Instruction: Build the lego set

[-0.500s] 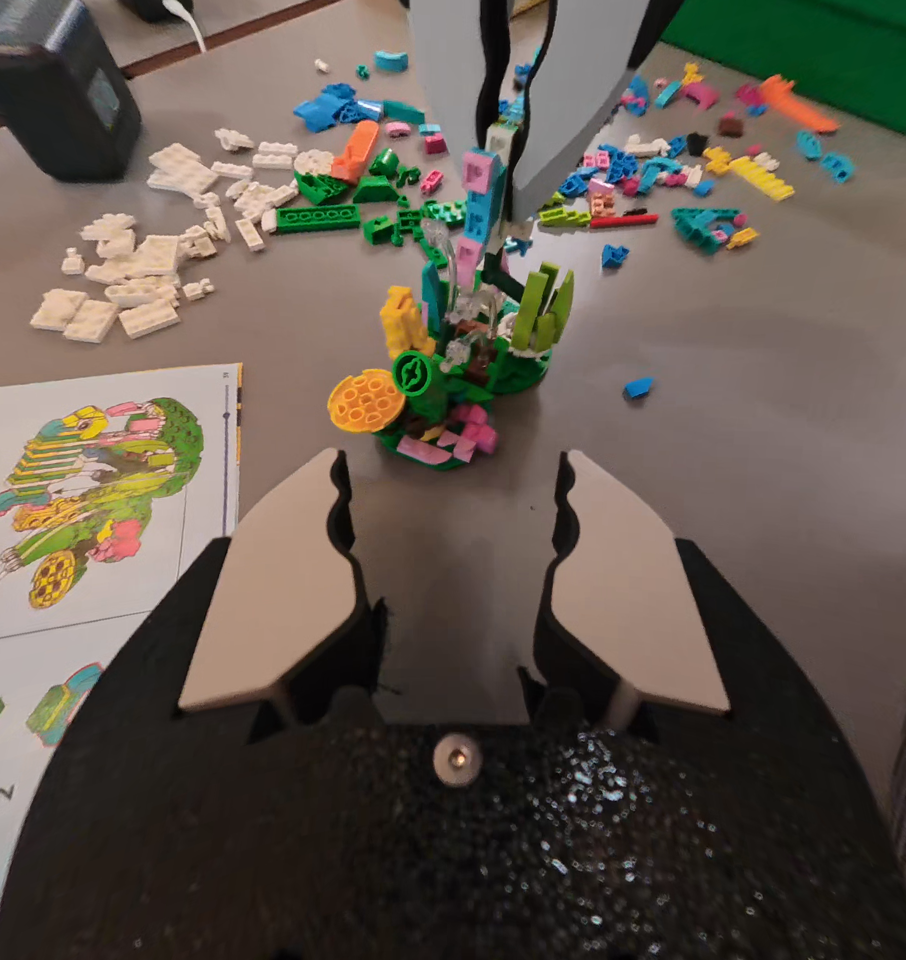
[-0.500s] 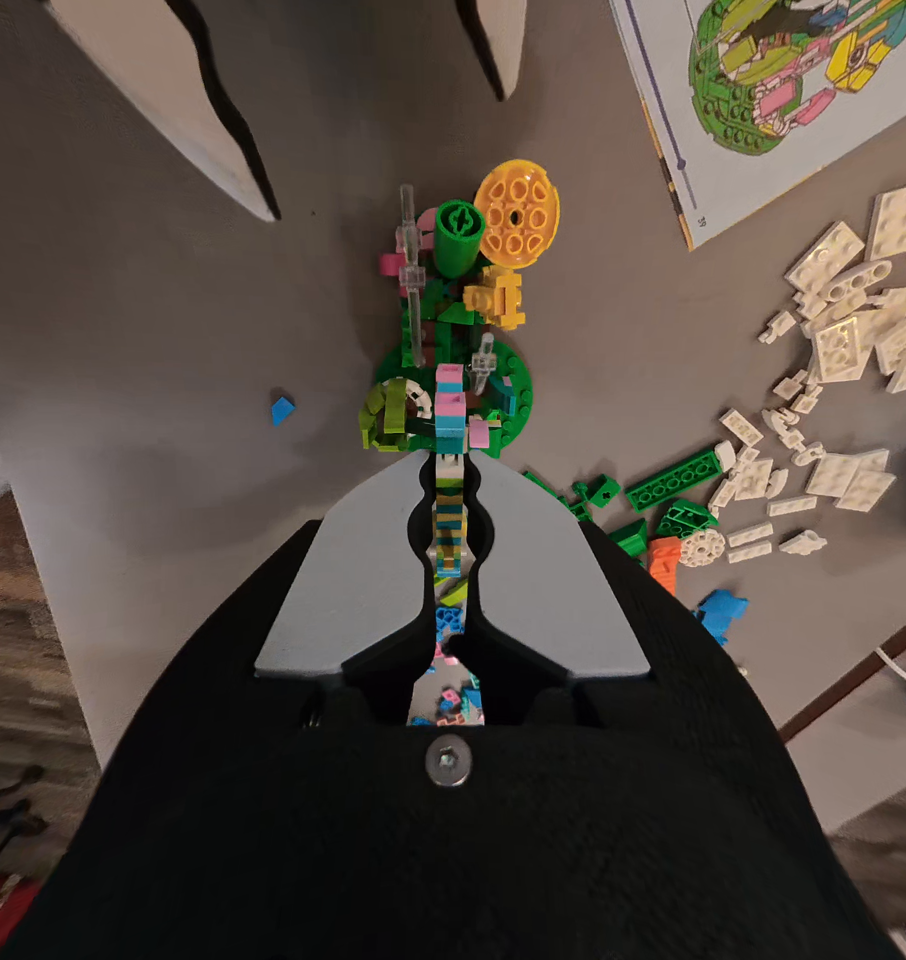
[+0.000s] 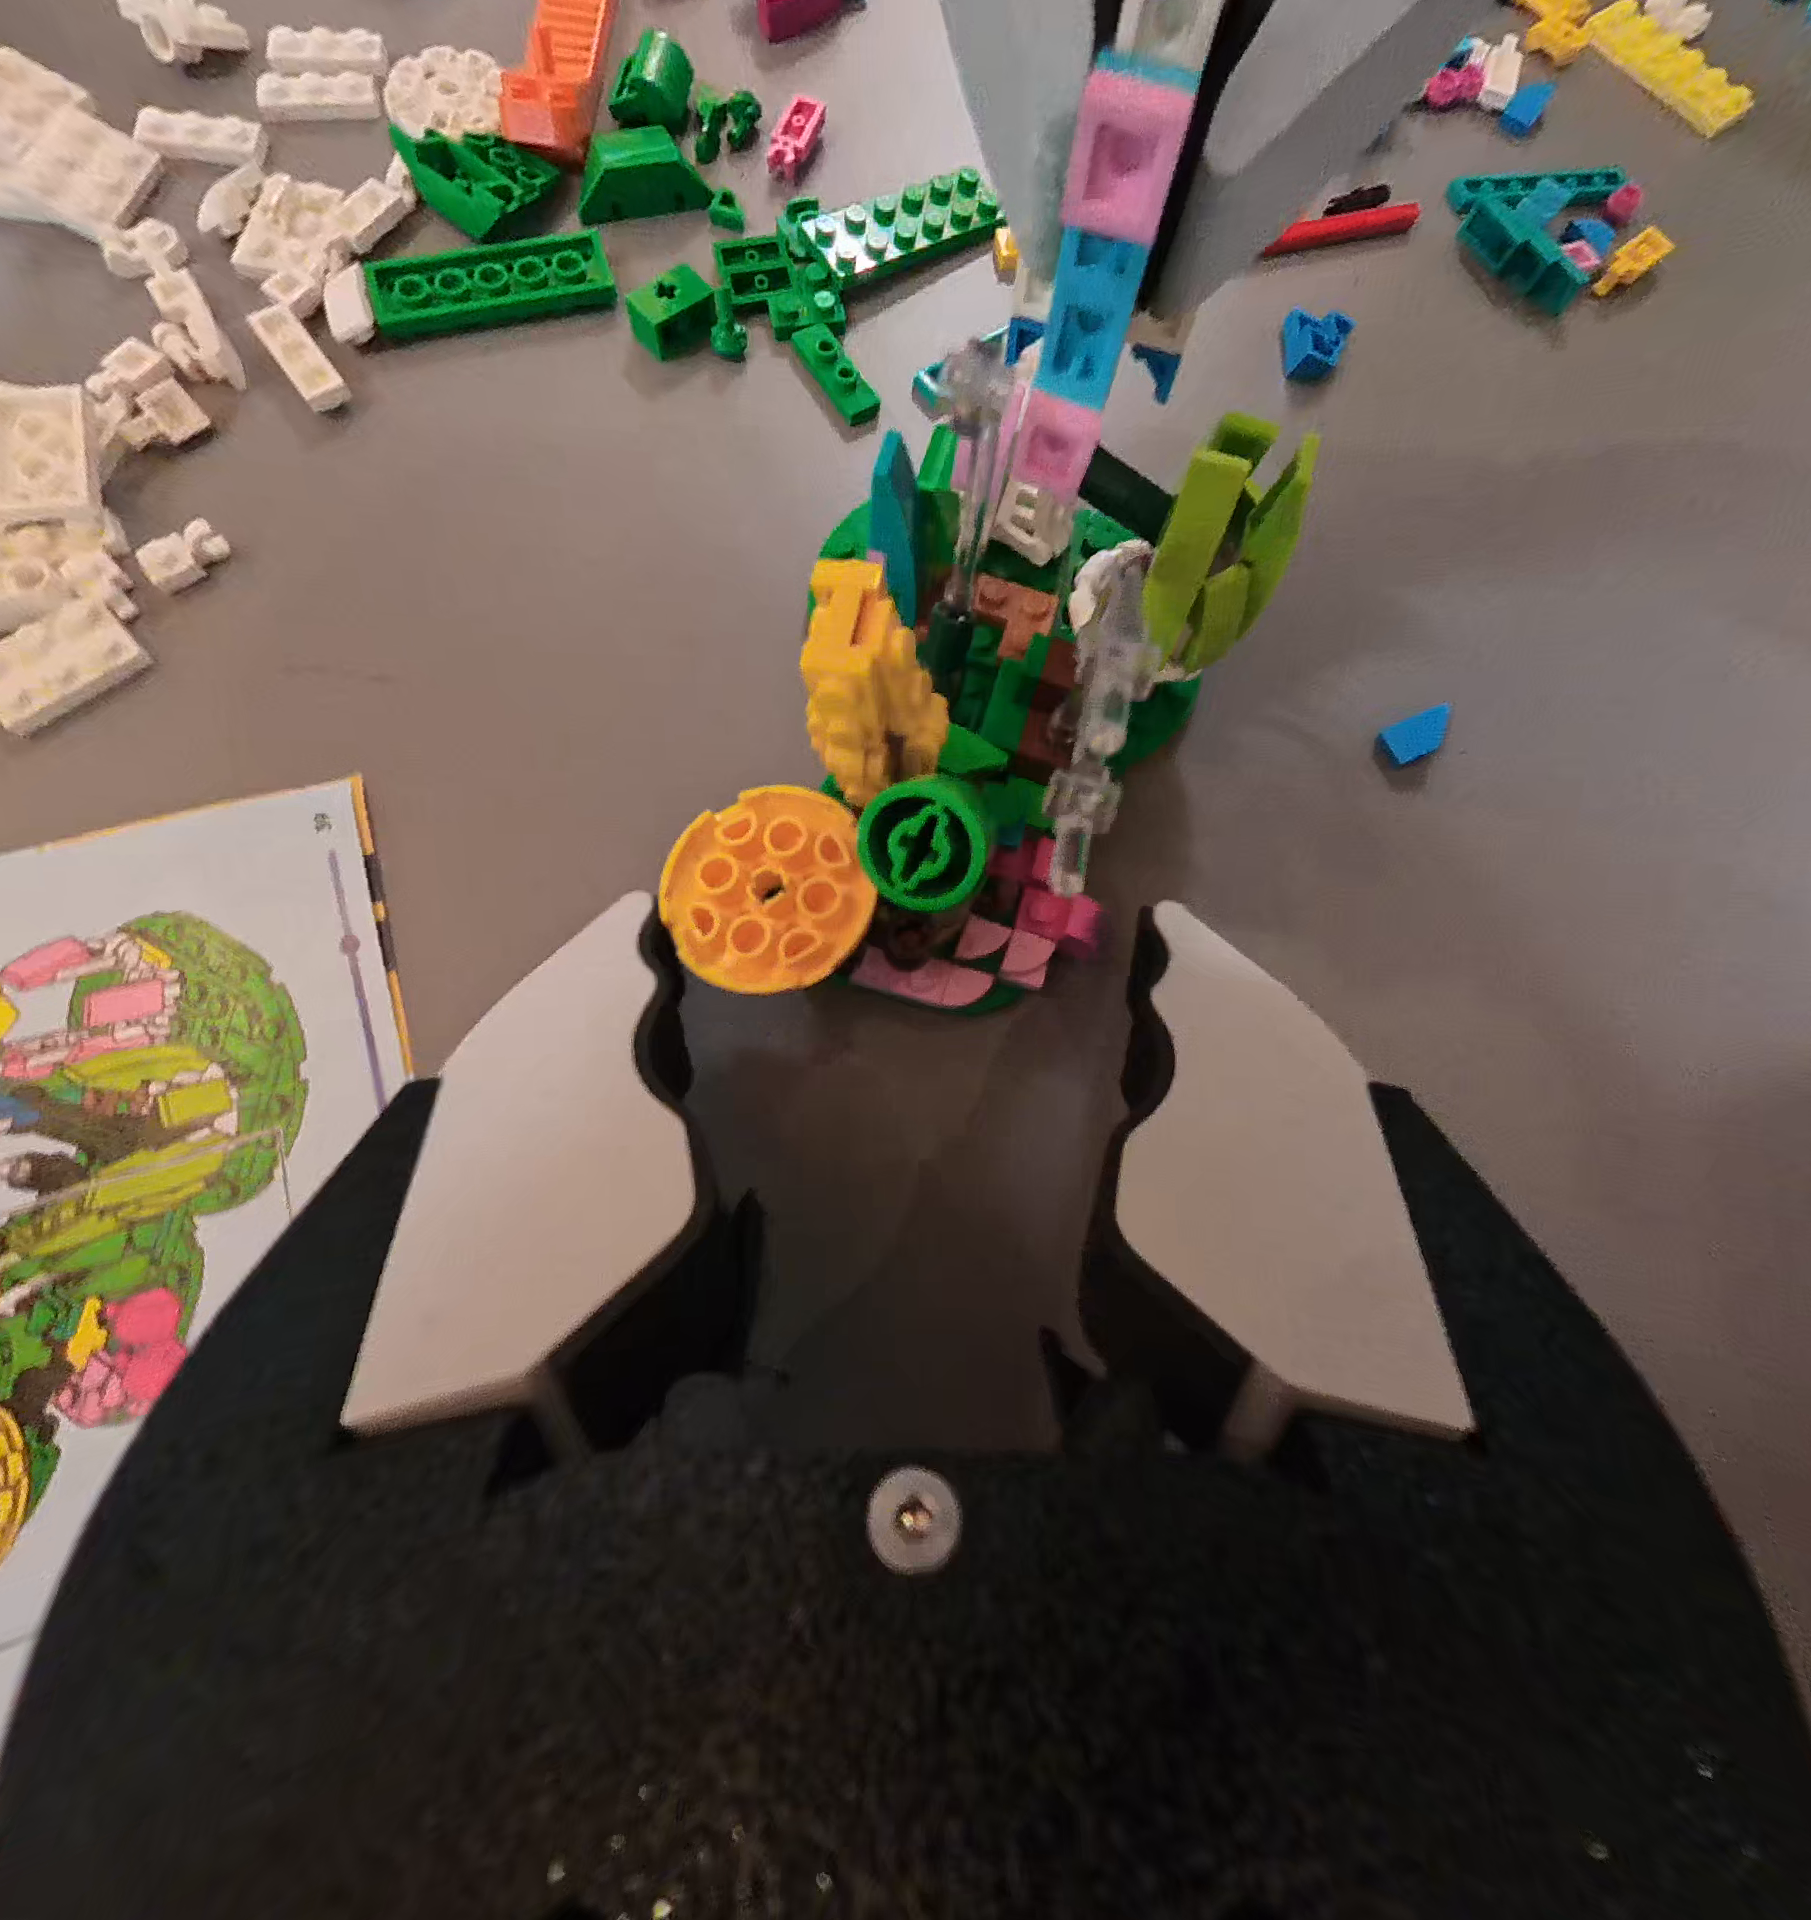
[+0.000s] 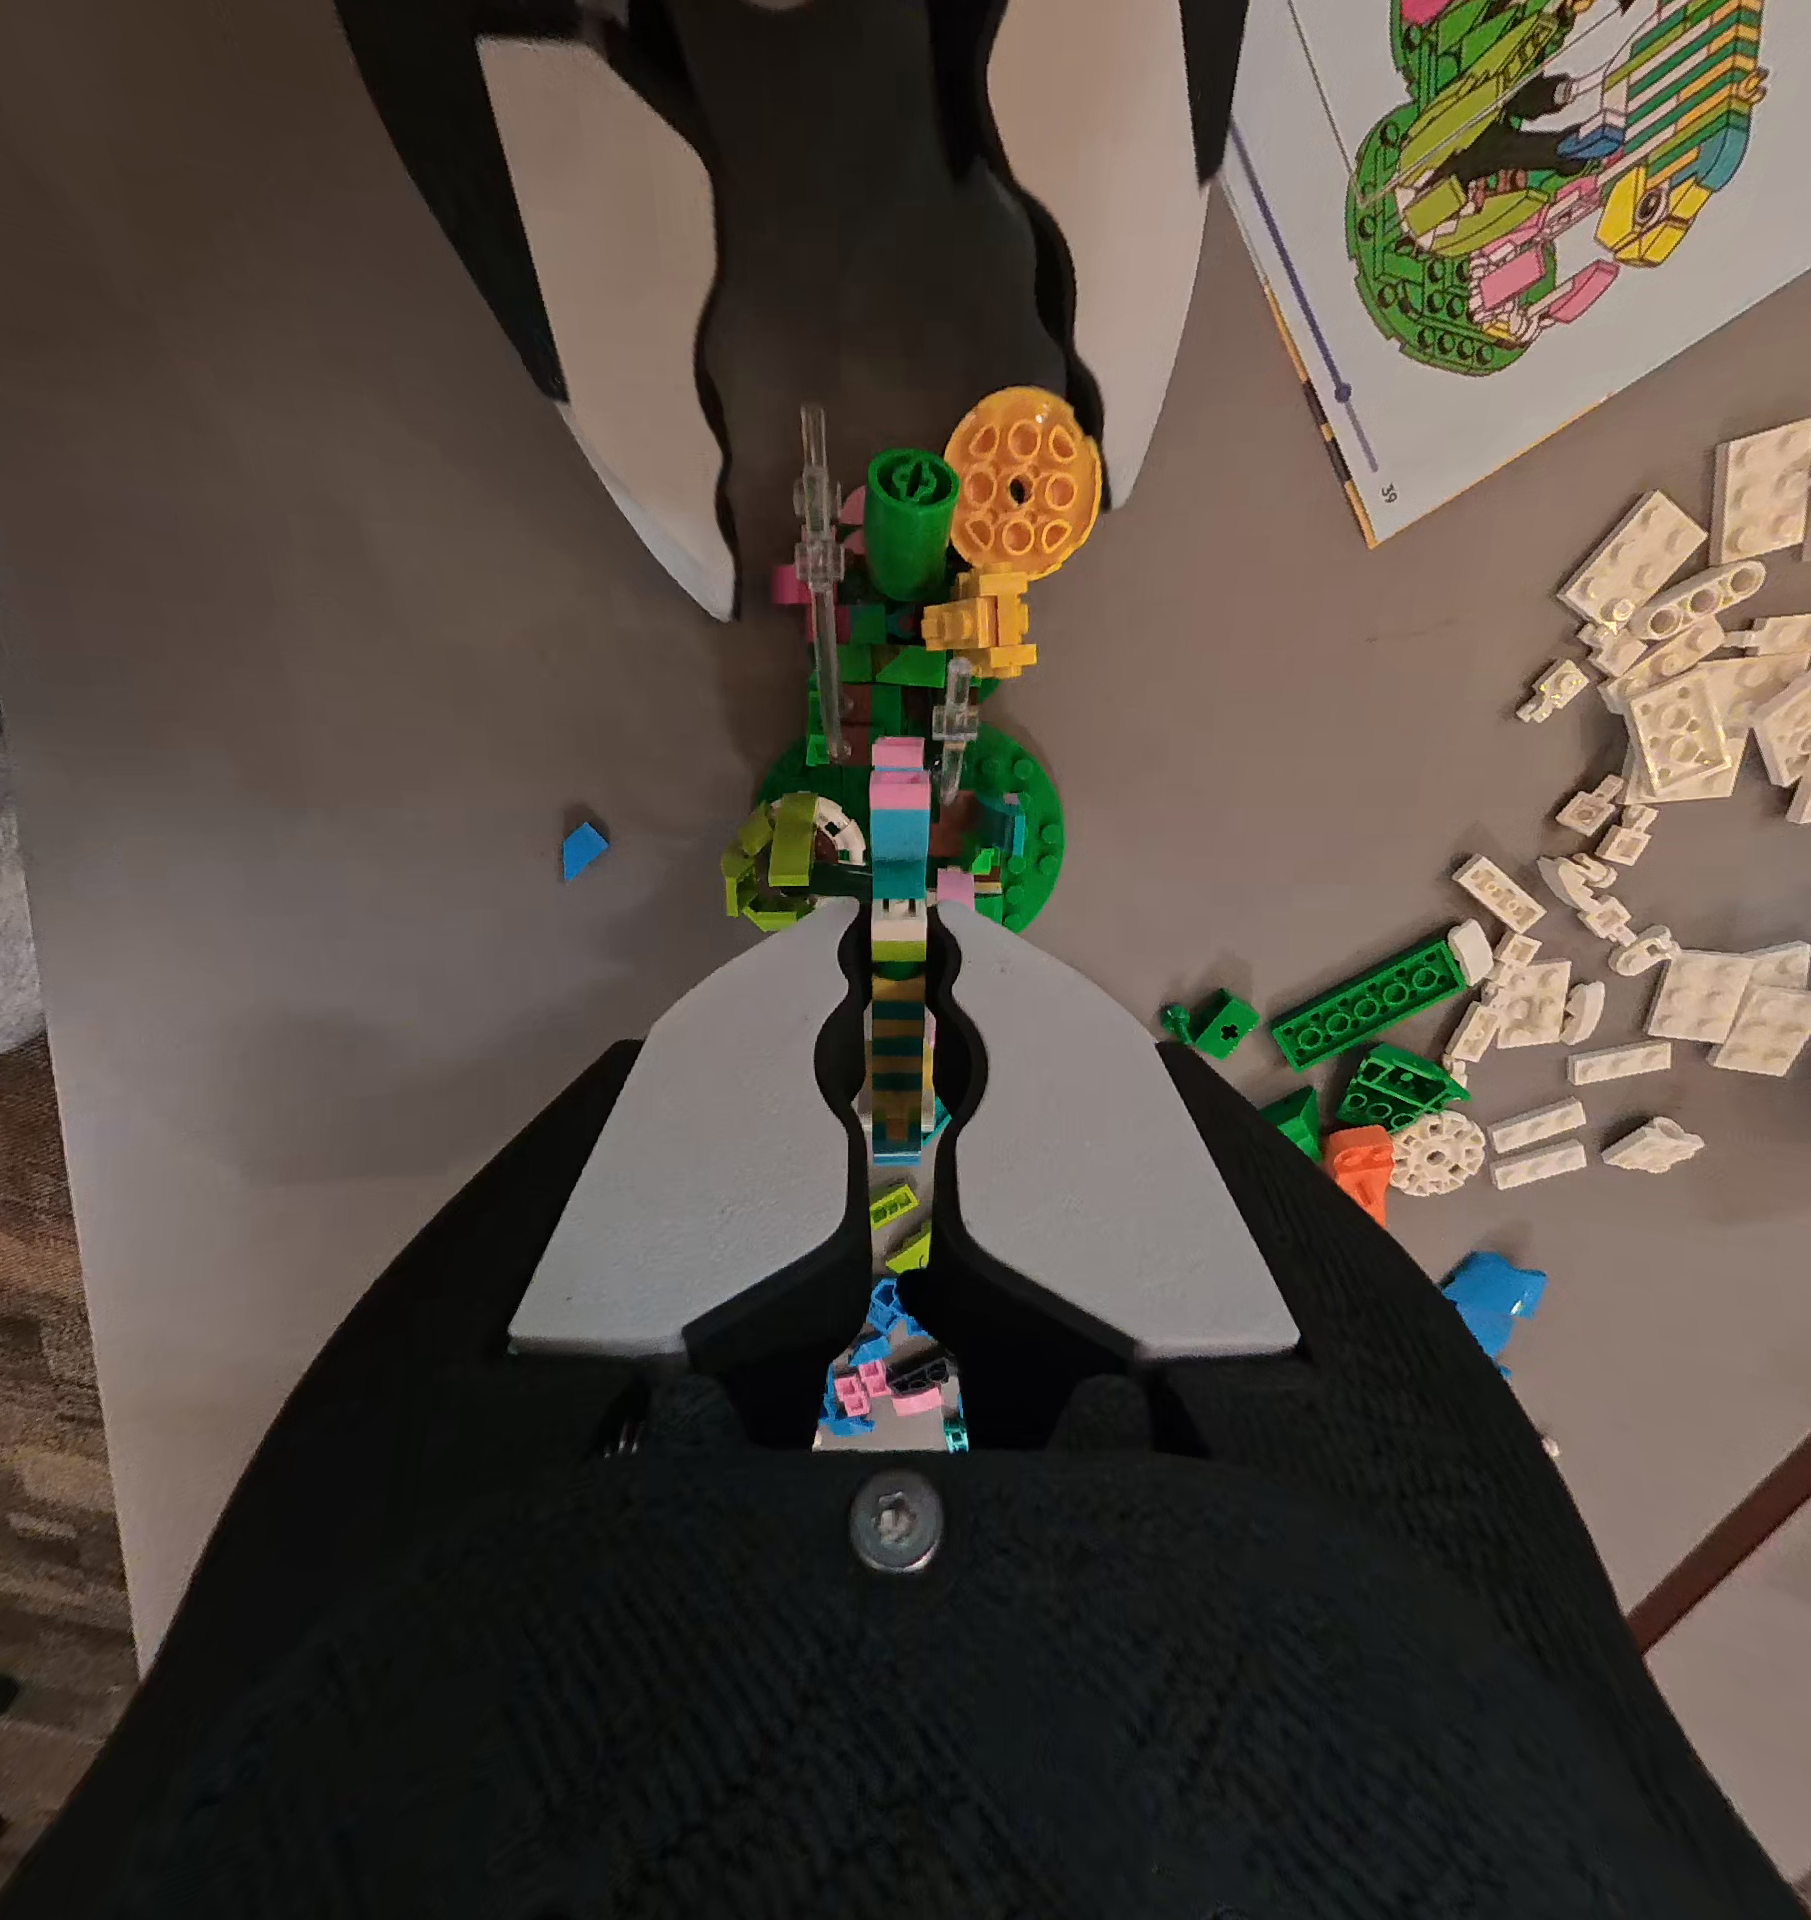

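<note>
Right now, right wrist view: right claw [image 4: 901, 914] sits bottom centre of frame, jaws clamped on a striped stack of bricks [image 4: 899, 831] (pink, blue, white). Stack's far end is over the green base [image 4: 1031, 821] of the model at frame centre; can't tell if it's seated yet. Further up, left claw [image 4: 916, 540] hangs w/ jaws wide apart, tips either side of the yellow disc [image 4: 1022, 480] and green cylinder [image 4: 911, 520], gripping nothing. Booklet [image 4: 1296, 156] upper right, white pieces [image 4: 1711, 727] right edge.

Left wrist view, near to far: left claw [image 3: 901, 920] low in frame, model centre, stack [image 3: 1088, 301] coming down from top.

To do it well, imo: brace the base w/ left claw before pushing, keep stack vertical, press straight down, no twist. The clear rods [image 3: 1093, 686] beside it look fragile, so stay off them.
</note>
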